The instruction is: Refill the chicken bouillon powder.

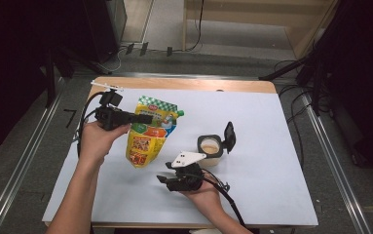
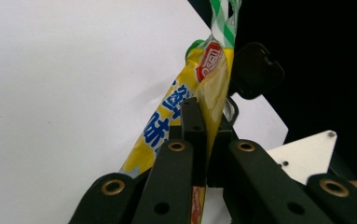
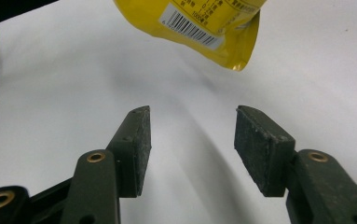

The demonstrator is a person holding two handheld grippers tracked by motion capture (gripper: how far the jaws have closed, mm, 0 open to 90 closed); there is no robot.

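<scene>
Gripping the pouch point(image 1: 150, 129), the left gripper point(image 1: 142, 118) is clamped on it, lifted left of the open jar point(image 1: 210, 146). Right gripper point(image 1: 163, 179), jaws apart, holds nothing. Pouring likely remains.

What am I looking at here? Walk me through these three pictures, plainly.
A person sits at a table covered with white paper, holding a hand tool with two black jaws in each hand. The high view looks down from above; the other two pictures come from small cameras riding on each tool.

The left gripper is shut on the upper part of a yellow pouch with a green cap and holds it off the paper; the left gripper view shows its jaws pinching the pouch.

The right gripper is open with nothing between its jaws, the pouch's bottom corner just beyond.

A small open container, its black lid flipped up, stands on the paper.
</scene>
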